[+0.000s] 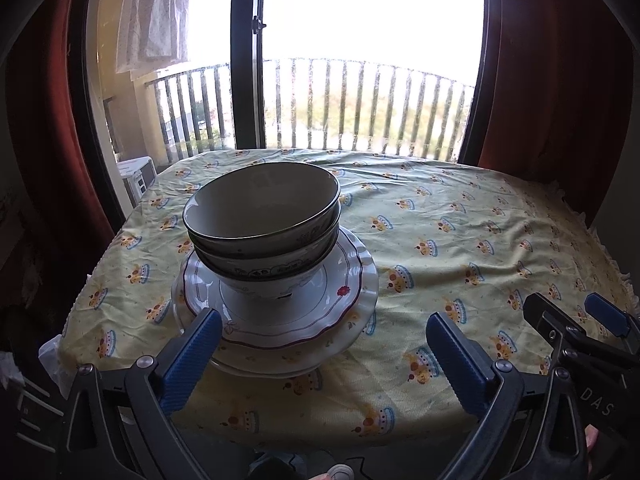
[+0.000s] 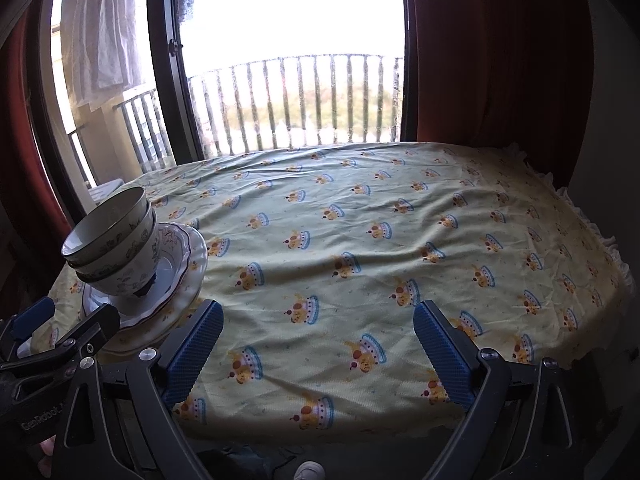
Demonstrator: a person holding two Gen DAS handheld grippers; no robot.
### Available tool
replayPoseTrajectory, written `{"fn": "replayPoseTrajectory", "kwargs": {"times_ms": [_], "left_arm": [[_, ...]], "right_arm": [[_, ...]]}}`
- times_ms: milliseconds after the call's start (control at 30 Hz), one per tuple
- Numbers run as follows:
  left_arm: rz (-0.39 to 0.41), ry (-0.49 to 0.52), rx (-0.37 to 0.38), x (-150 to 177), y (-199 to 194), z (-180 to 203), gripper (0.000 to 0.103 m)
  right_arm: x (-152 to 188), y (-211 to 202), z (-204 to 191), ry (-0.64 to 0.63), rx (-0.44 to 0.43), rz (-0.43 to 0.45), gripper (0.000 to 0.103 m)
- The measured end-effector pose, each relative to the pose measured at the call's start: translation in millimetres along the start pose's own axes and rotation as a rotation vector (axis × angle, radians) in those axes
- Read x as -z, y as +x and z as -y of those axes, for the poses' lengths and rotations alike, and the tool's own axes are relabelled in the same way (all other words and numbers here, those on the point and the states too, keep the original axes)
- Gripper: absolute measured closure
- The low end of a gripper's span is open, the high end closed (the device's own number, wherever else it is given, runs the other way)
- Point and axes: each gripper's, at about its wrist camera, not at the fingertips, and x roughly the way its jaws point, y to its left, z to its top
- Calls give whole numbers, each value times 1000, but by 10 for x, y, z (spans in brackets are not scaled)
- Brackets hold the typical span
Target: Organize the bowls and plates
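— Since both your grippers, left gripper (image 1: 324, 354) and right gripper (image 2: 318, 346), hang spread and empty, is stacking done?
— Looks so: bowls (image 1: 262, 220) nested on plates (image 1: 348, 284), table's left side. Just back away.

Bowls (image 1: 262, 216) on plates (image 1: 352, 292), table's left

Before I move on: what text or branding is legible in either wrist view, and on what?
"DAS": on the right gripper body, cut off at the frame edge.
"GenRobot": on the left gripper body; anything after it is unreadable.
Markings on the lower bowl: too small to read.
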Motion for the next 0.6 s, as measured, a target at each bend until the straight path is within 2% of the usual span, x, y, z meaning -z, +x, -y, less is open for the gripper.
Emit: {"fn": "replayPoseTrajectory", "kwargs": {"times_ms": [167,600], "left_arm": [[-5,10,-21,-19,30,26,0],[-13,7,-7,-51,95,48,0]], "right_arm": [[-22,28,20,5,0,1,5],[-50,84,69,15,3,-10,3]]}}
